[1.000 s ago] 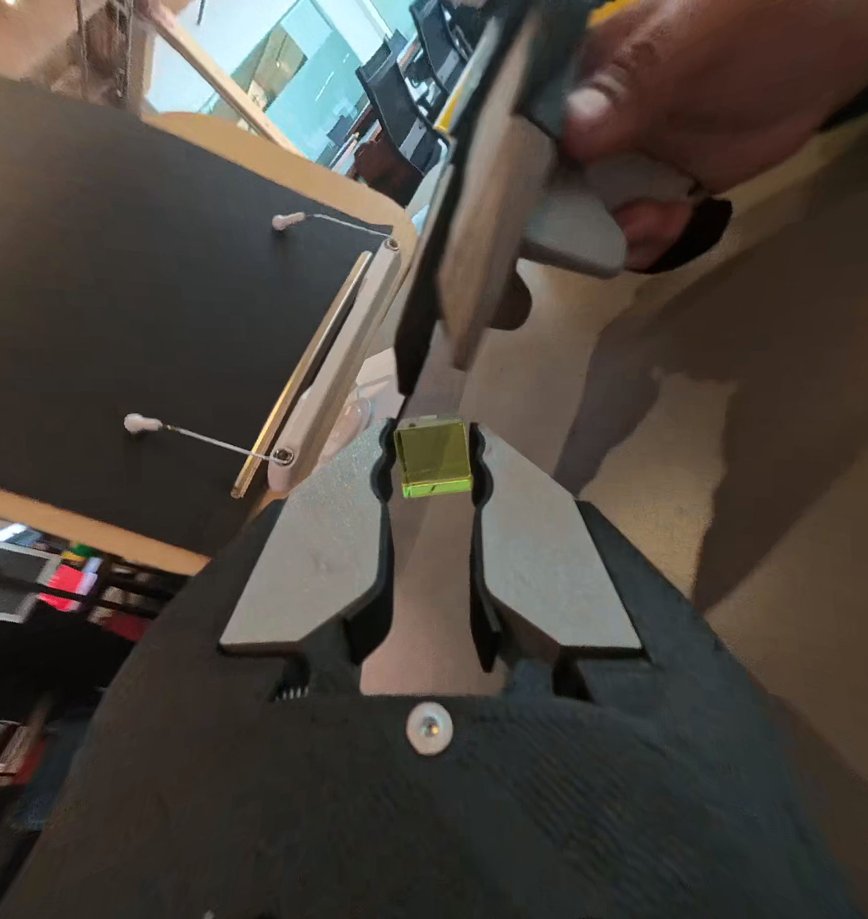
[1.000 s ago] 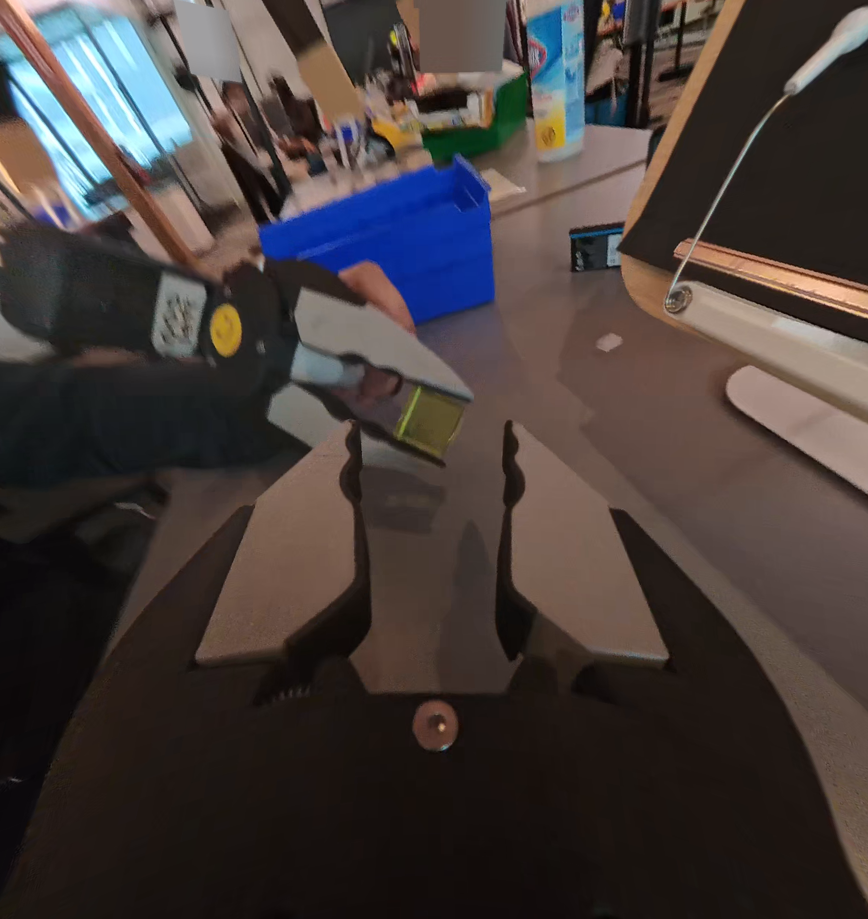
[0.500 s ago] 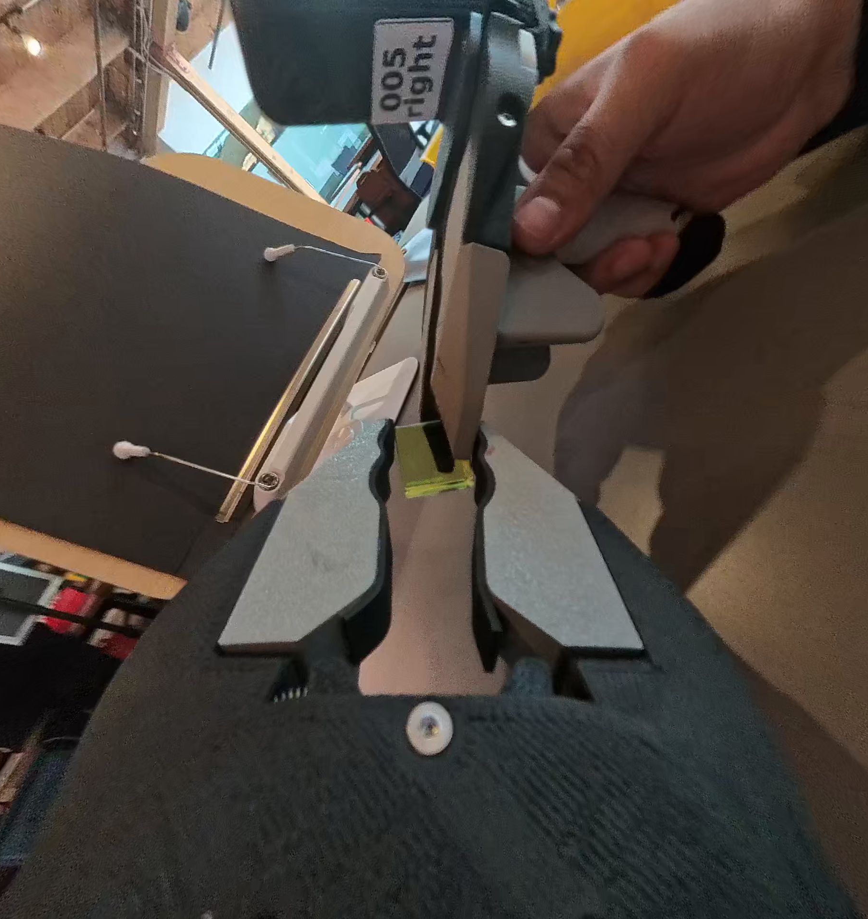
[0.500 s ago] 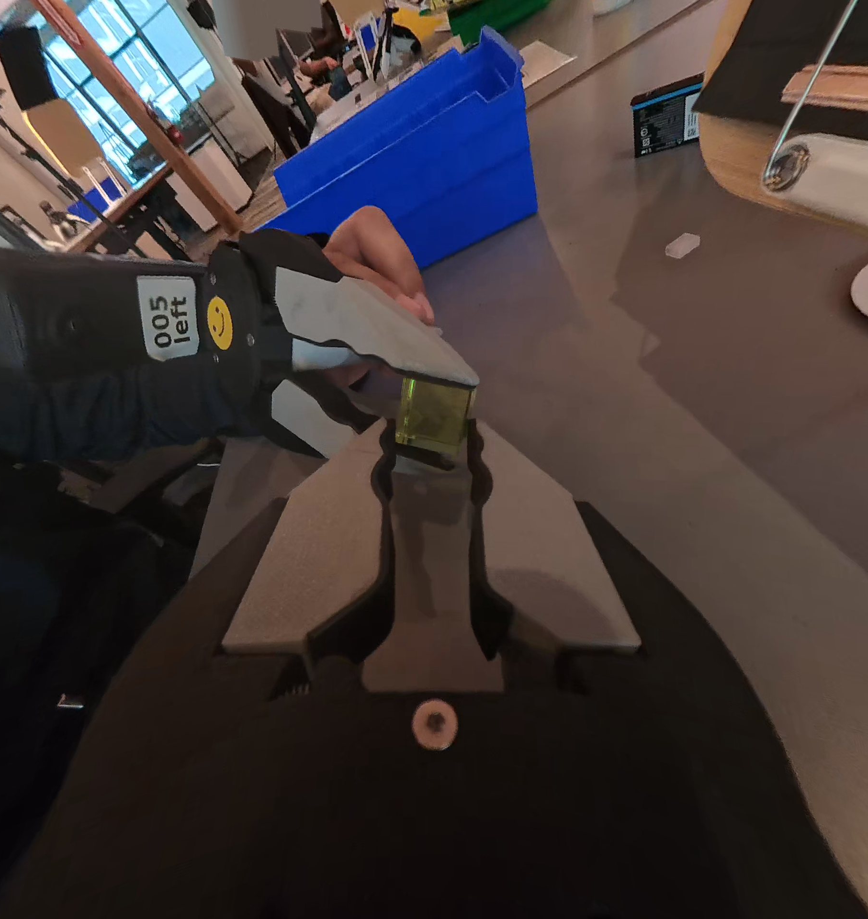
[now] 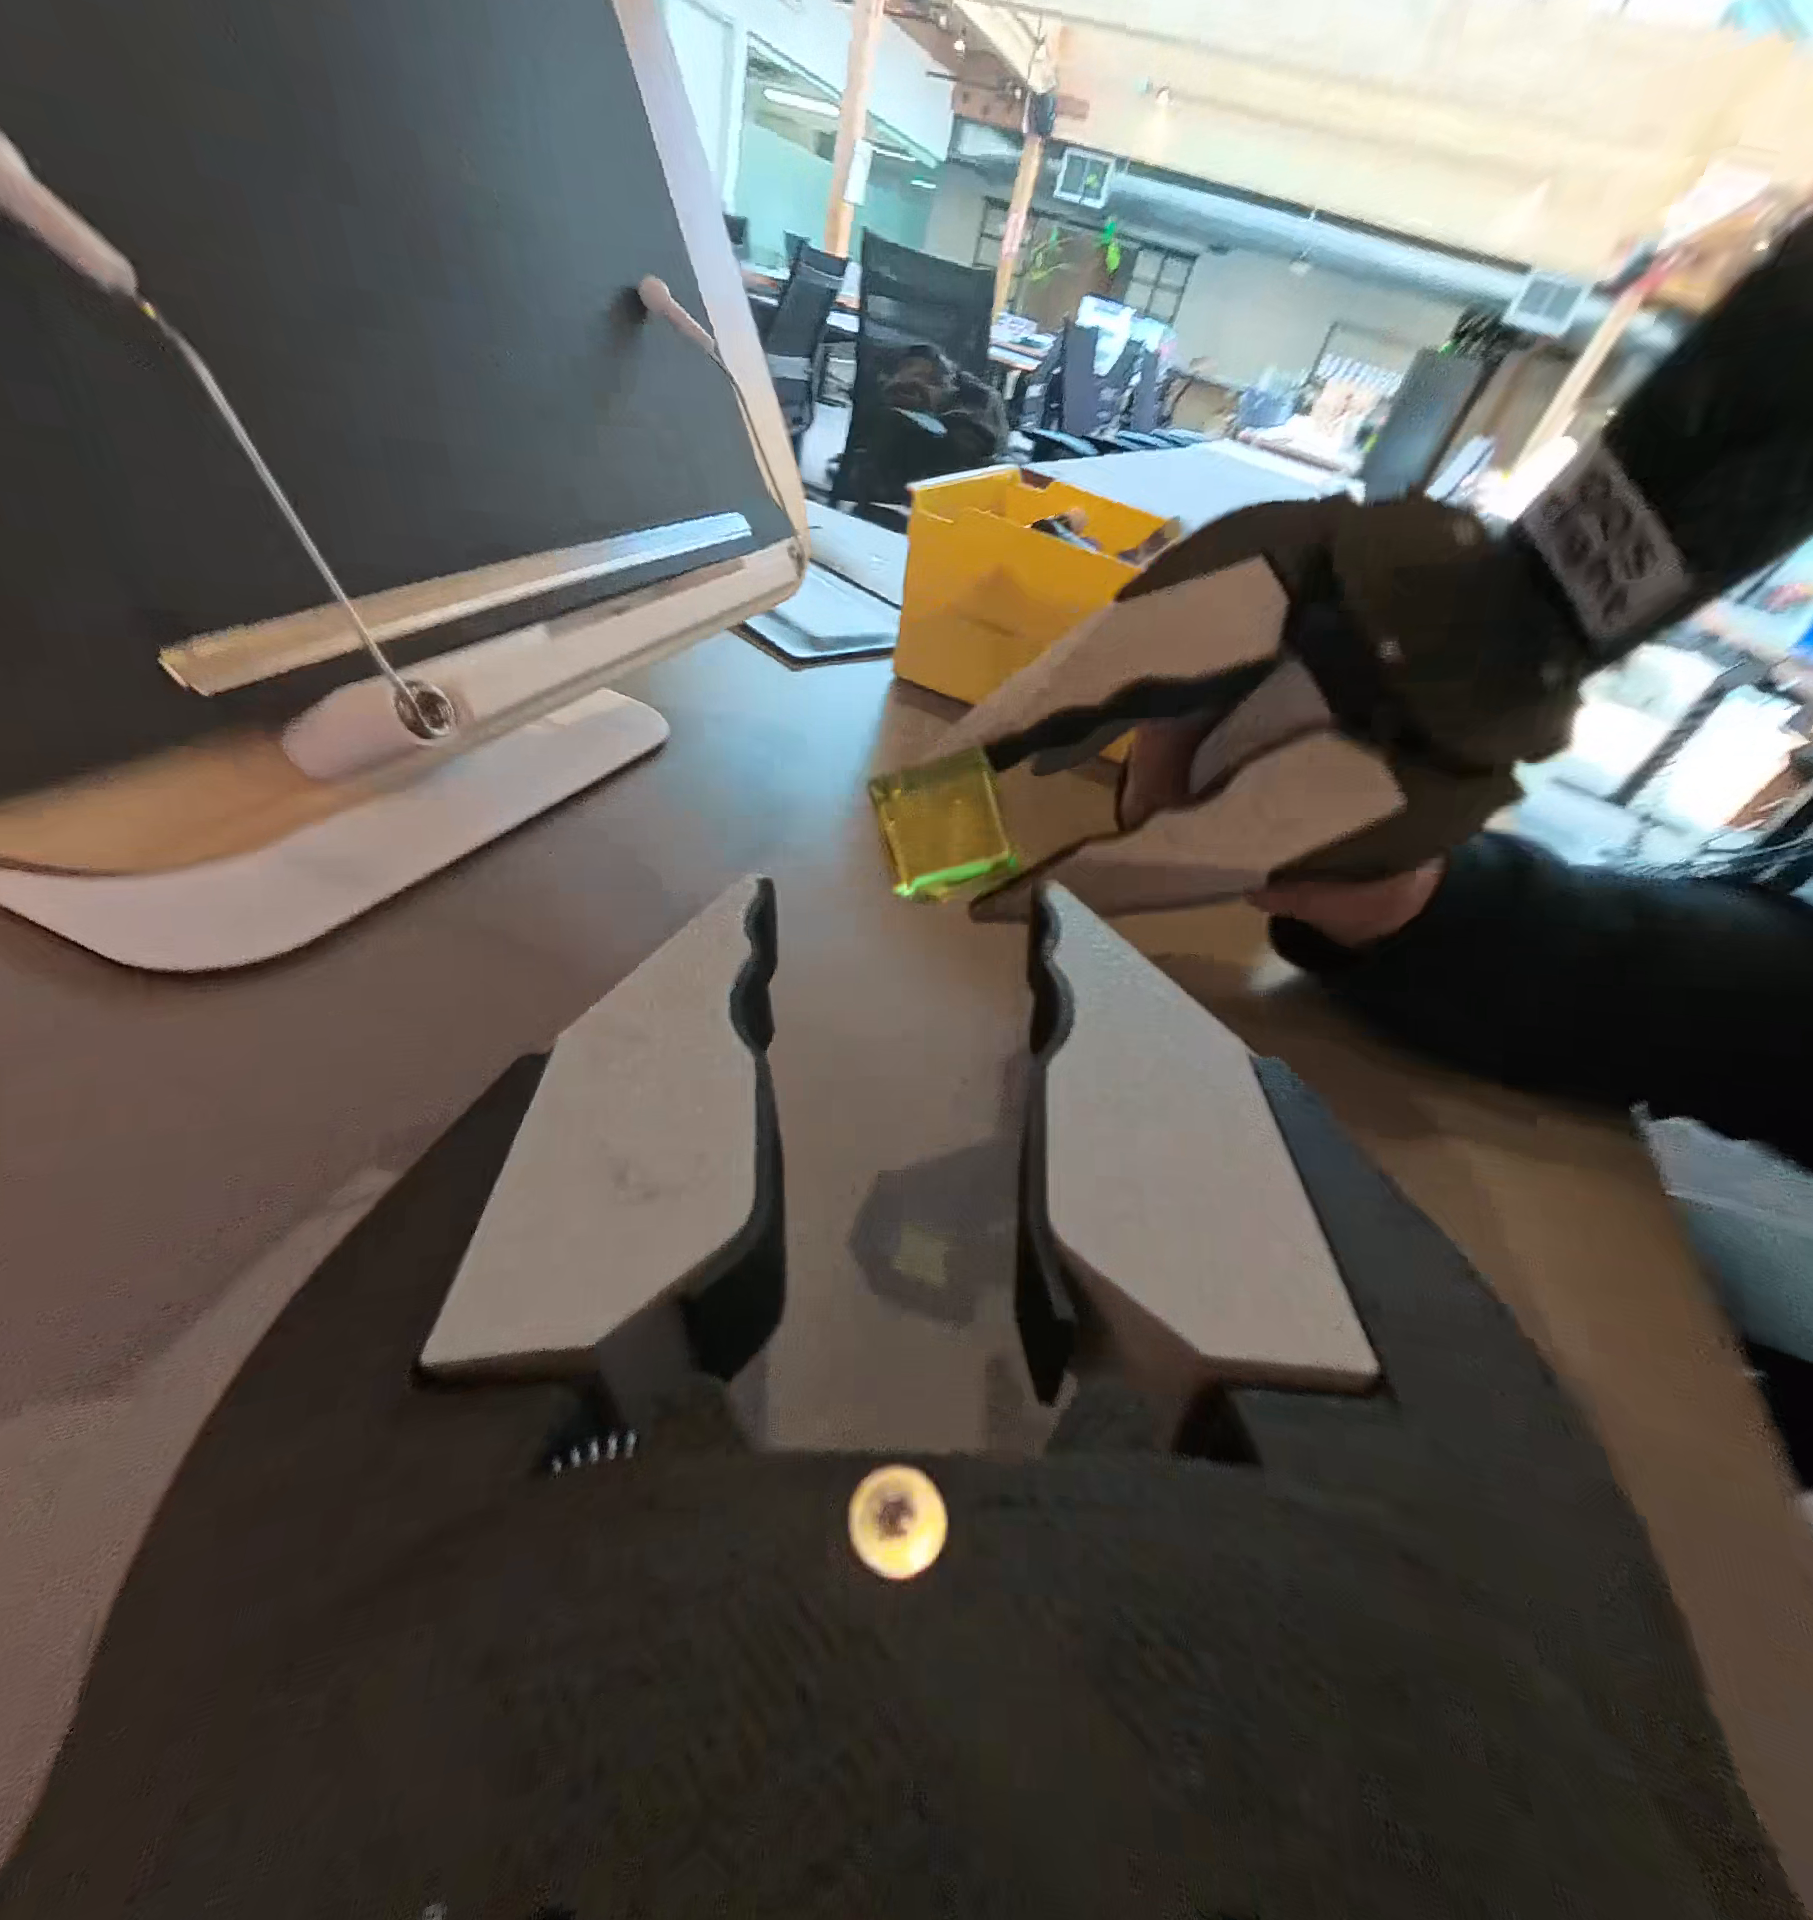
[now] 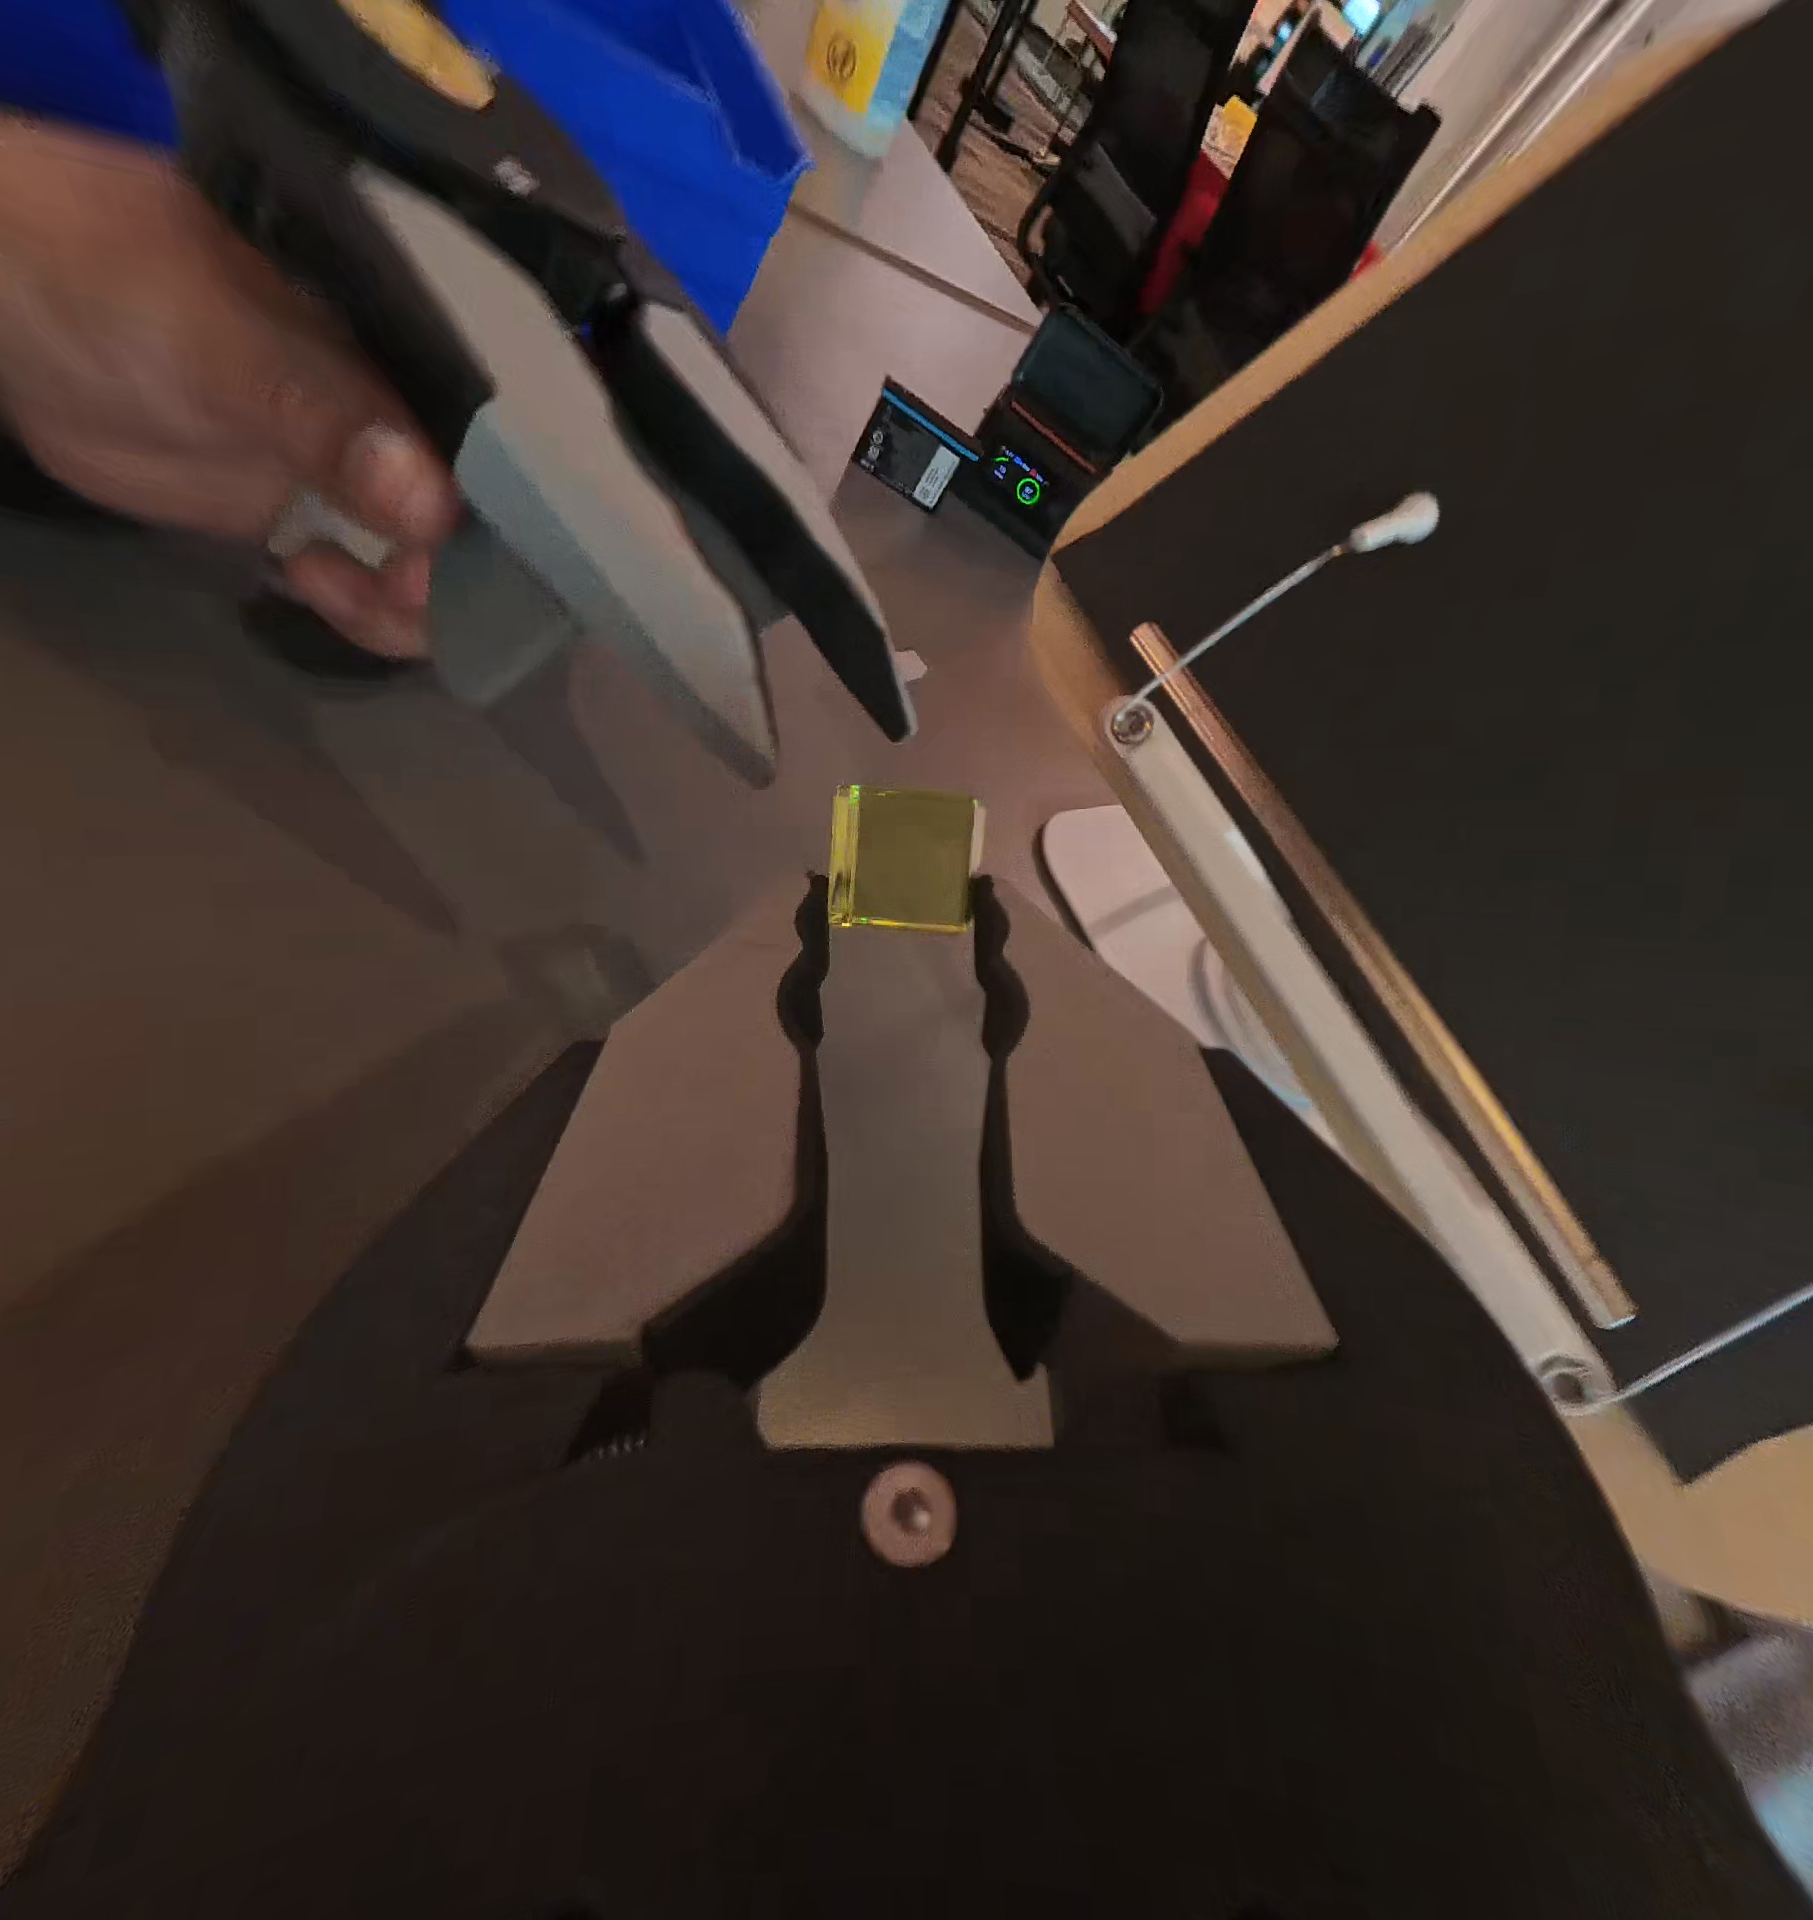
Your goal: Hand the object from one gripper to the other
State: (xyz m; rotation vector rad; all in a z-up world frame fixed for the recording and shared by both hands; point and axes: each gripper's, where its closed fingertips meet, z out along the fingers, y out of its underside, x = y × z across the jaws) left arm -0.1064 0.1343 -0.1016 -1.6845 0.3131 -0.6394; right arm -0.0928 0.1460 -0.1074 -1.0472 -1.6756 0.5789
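While right gripper (image 6: 902, 894) pinches cube (image 6: 904, 857), left gripper (image 5: 897, 935) gaping

The cube (image 6: 902, 860) presents as translucent yellow-green plastic or acrylic, glossy and smooth, with bright-lit edges; the right gripper (image 6: 902, 904) bearing it has matt grey finger plates of fine-grained finish, black rubbery inner pads, a coarse-textured matt black plastic body and one bright metal screw, and the left gripper (image 5: 897, 925) is finished alike, its screw brass-toned. The table (image 5: 258, 1039) is a smooth, satin brown-grey surface carrying soft reflections. The stand (image 5: 362, 312) shows a matt black face, a pale wood-look edge, a brushed metal ledge, thin metal wire arms and a smooth white base; the yellow bin (image 5: 985, 613) and blue bin (image 6: 694, 156) look like smooth plastic.
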